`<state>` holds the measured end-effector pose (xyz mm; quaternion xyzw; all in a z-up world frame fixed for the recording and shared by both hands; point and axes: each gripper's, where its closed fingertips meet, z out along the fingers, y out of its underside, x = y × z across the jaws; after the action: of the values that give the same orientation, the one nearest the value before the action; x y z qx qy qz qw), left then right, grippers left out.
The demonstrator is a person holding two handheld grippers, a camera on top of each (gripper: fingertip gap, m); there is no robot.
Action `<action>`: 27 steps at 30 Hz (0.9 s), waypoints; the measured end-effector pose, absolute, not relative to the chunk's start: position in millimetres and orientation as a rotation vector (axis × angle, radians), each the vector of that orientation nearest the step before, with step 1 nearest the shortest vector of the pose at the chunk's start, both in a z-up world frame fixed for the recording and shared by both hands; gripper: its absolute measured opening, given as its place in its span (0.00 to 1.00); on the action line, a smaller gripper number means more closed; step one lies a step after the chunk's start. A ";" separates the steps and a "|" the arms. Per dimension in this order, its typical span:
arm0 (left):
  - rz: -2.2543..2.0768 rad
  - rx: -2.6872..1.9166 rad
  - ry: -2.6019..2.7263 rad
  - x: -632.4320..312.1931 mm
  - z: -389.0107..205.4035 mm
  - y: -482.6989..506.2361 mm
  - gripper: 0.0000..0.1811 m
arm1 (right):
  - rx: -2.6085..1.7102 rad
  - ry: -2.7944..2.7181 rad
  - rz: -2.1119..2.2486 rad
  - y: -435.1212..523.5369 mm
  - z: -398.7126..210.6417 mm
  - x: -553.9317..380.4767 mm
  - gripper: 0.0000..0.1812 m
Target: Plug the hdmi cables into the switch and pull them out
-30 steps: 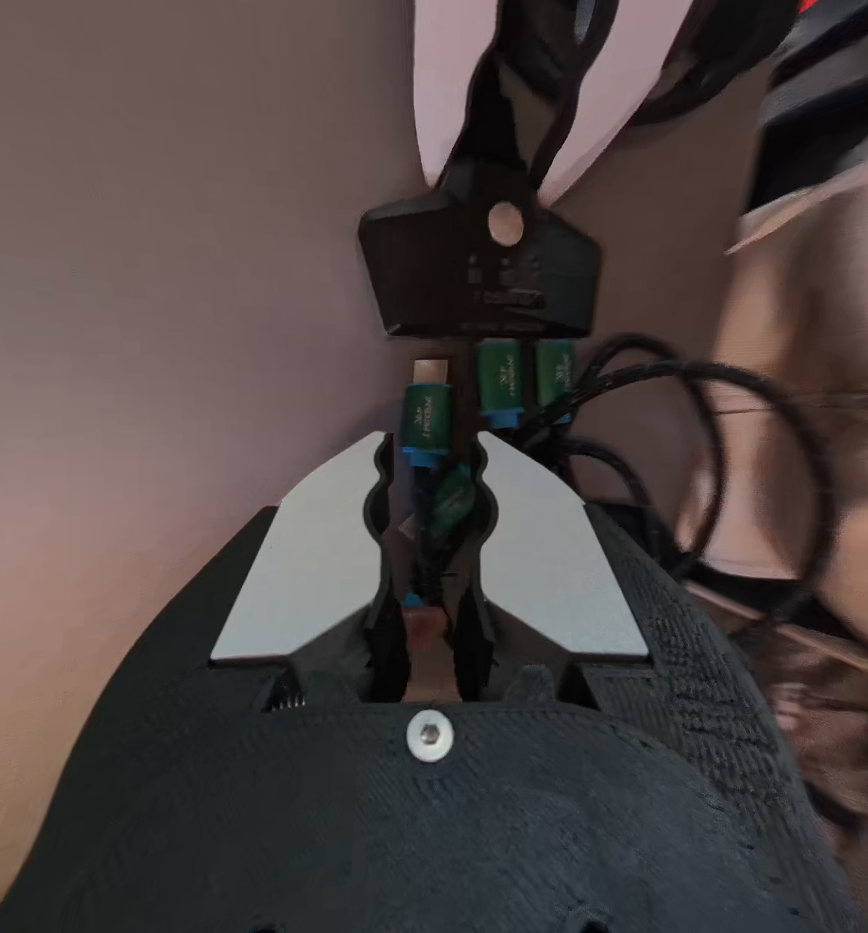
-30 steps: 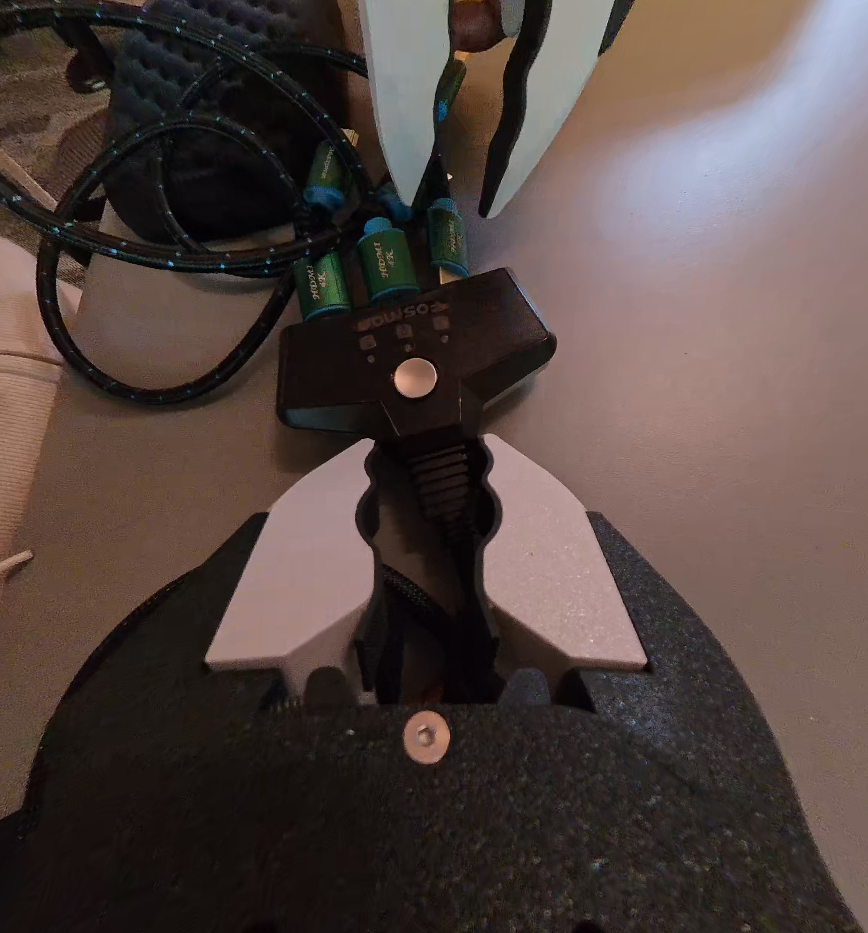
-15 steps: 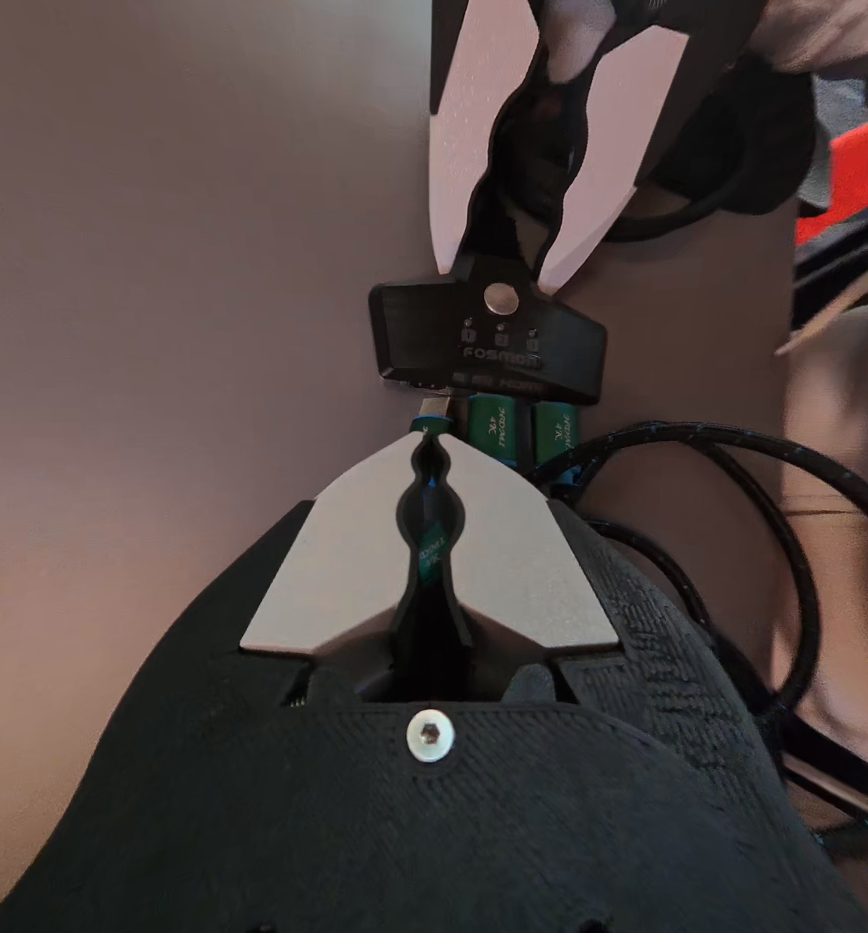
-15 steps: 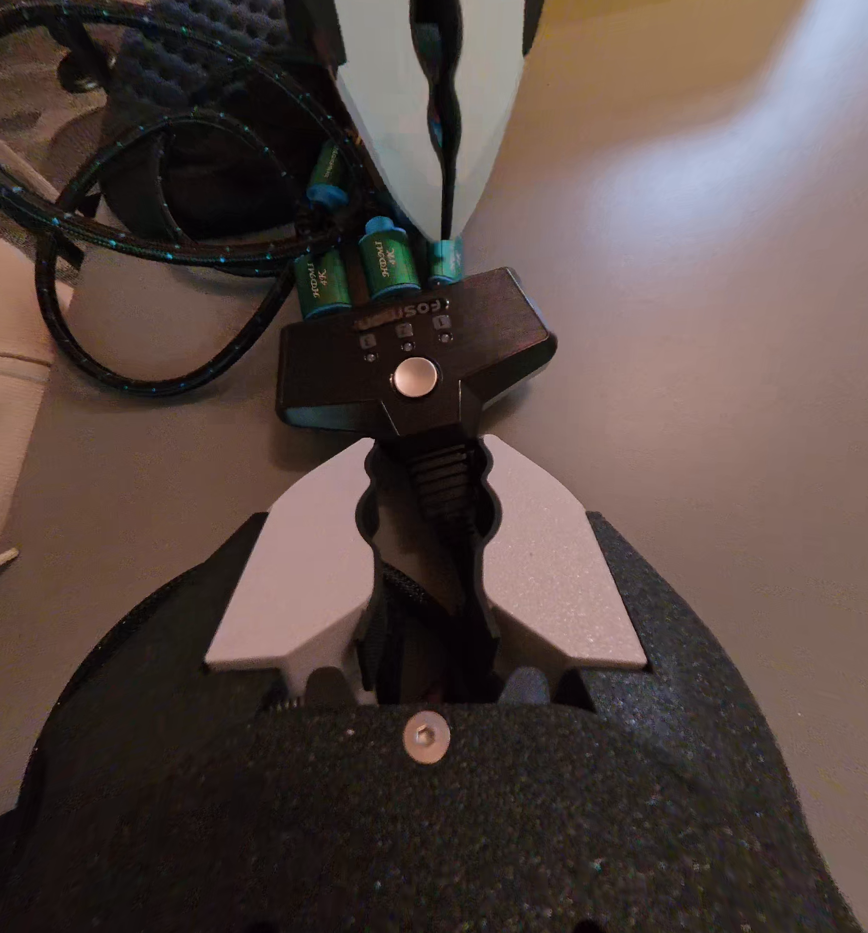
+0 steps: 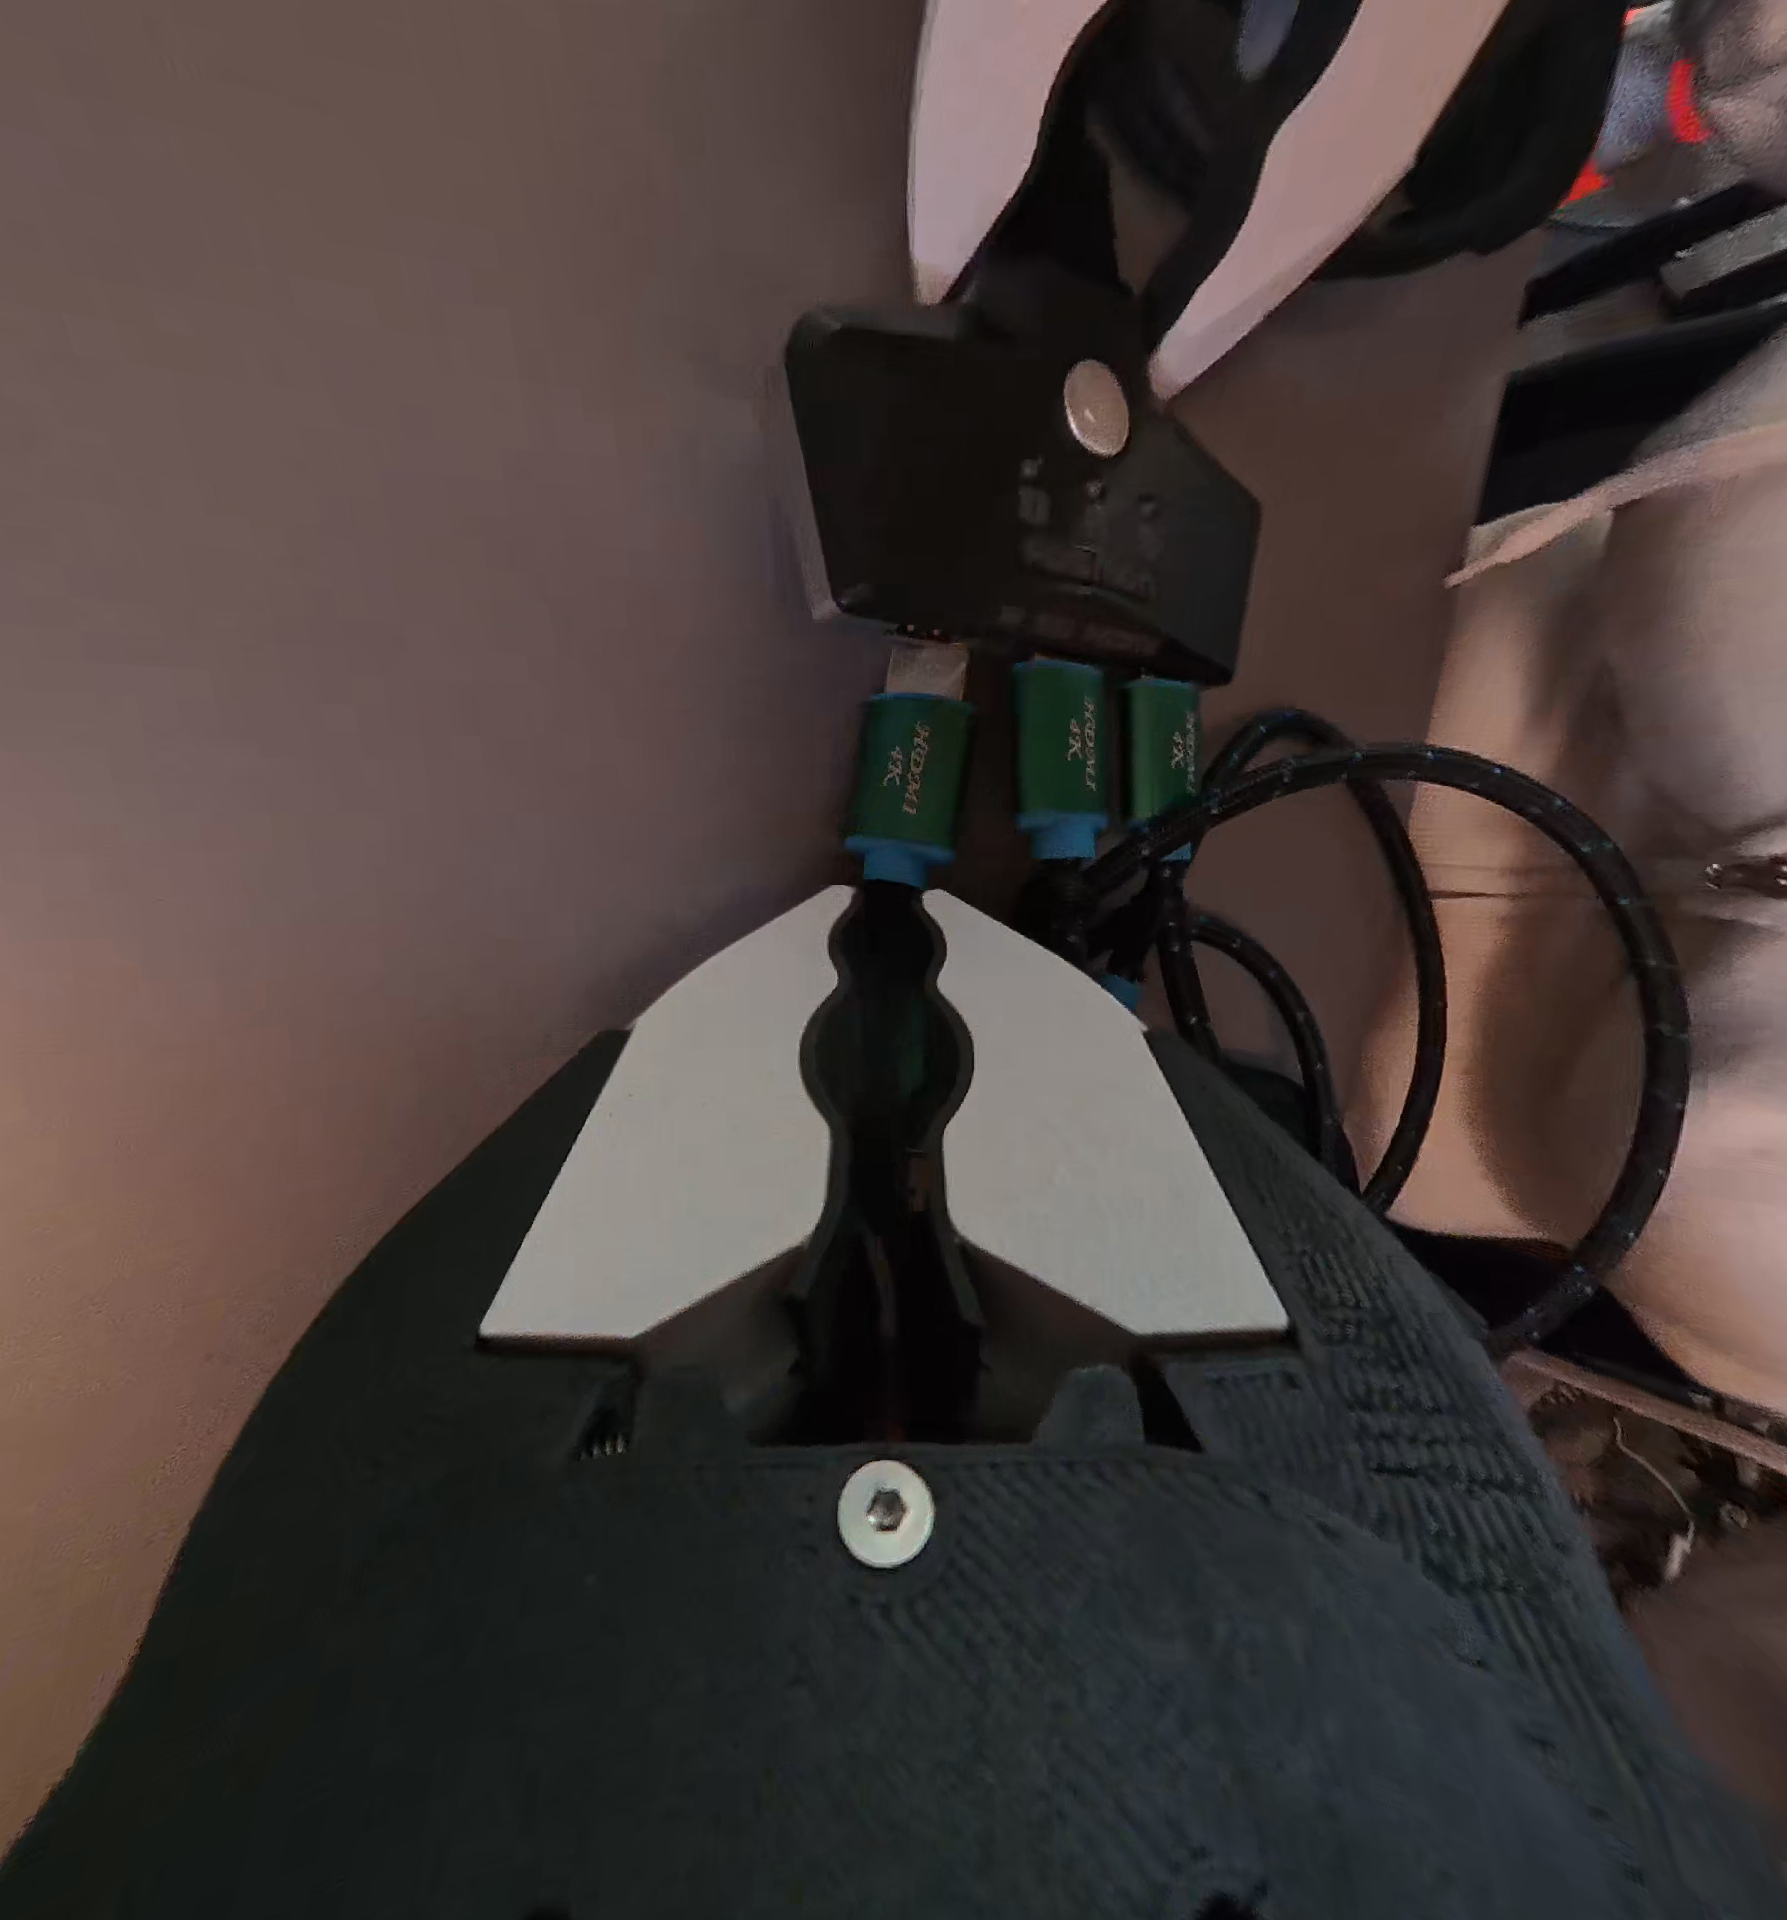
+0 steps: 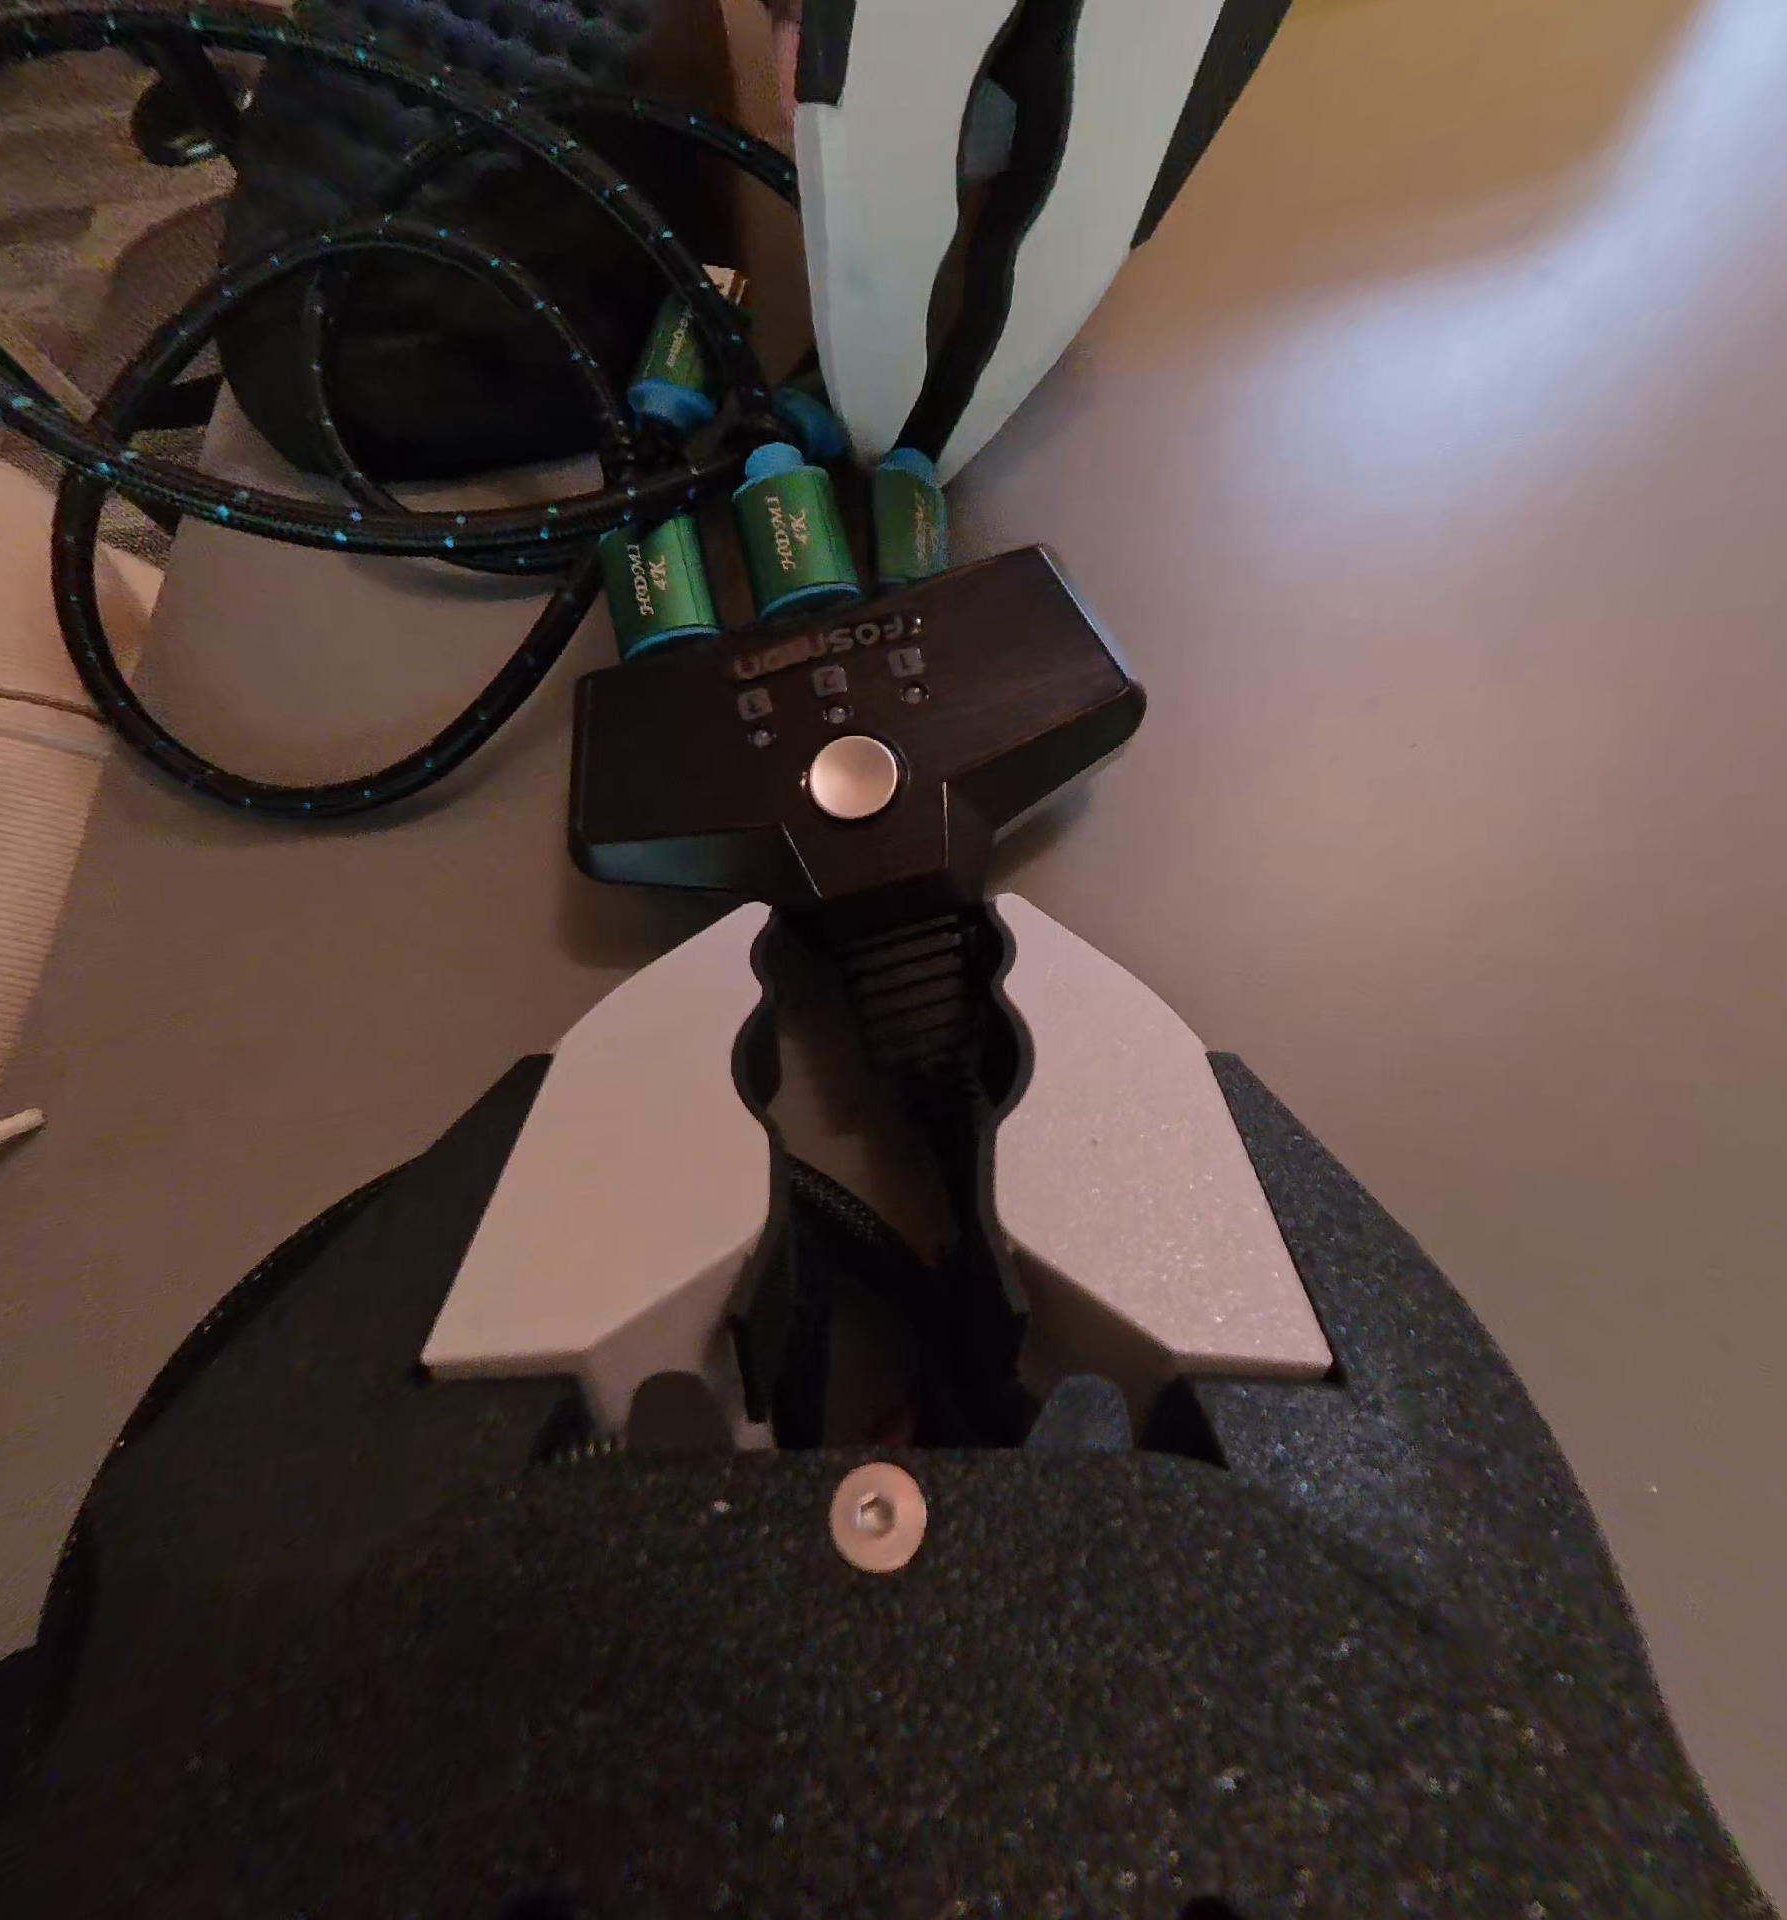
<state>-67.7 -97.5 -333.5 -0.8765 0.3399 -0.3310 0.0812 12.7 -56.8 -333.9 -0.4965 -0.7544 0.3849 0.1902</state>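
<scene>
The black HDMI switch (image 5: 1014, 499) lies on a grey table, also seen in the right wrist view (image 6: 858, 727). Three green HDMI plugs stand at its ports. The left plug (image 5: 904, 774) shows a bare metal tip against the port; in the right wrist view it is the right-hand plug (image 6: 910, 530). The other two plugs (image 5: 1060, 748) (image 5: 1164, 748) sit fully in. My left gripper (image 5: 884, 894) is shut on that plug's cable just behind its blue collar, and shows across the switch (image 6: 910, 436). My right gripper (image 6: 884, 914) is shut on the switch's ribbed cable stub, seen opposite (image 5: 1107, 260).
Black braided cables (image 6: 349, 520) loop to the left of the switch over a dark padded object (image 6: 432, 312). Another green plug (image 6: 671, 364) lies loose among them. Beige fabric (image 5: 1647, 831) lies along the table's edge.
My left gripper was open around the cable, shut close against the switch, then drew back. More of the green plug now shows in front of its fingertips. The right gripper held still.
</scene>
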 end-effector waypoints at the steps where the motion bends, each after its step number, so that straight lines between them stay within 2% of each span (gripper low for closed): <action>1: -0.973 -2.600 1.036 -67.4 -333.8 -97.3 0.04 | -1.397 -2.120 1.081 -56.7 -334.0 12.8 0.20; 6: -0.536 -2.425 0.920 -70.4 -332.6 -81.2 0.04 | -1.438 -2.069 1.065 -48.9 -333.7 10.6 0.19; 10: -0.425 -2.316 0.703 -70.4 -332.7 -76.2 0.04 | -1.442 -2.071 1.053 -48.7 -334.7 10.4 0.19; 13: -0.248 -2.255 0.750 -73.9 -328.8 -73.4 0.04 | -1.455 -2.060 1.060 -48.1 -334.1 9.4 0.20; 27: -0.043 -2.128 0.845 -81.1 -322.6 -82.1 0.04 | -1.462 -2.071 1.105 -49.6 -332.9 11.5 0.19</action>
<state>-81.1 -82.1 -322.6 -0.8464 0.3359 -0.0169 0.4130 11.5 -49.6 -332.9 -0.5194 -0.7357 0.3925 0.1869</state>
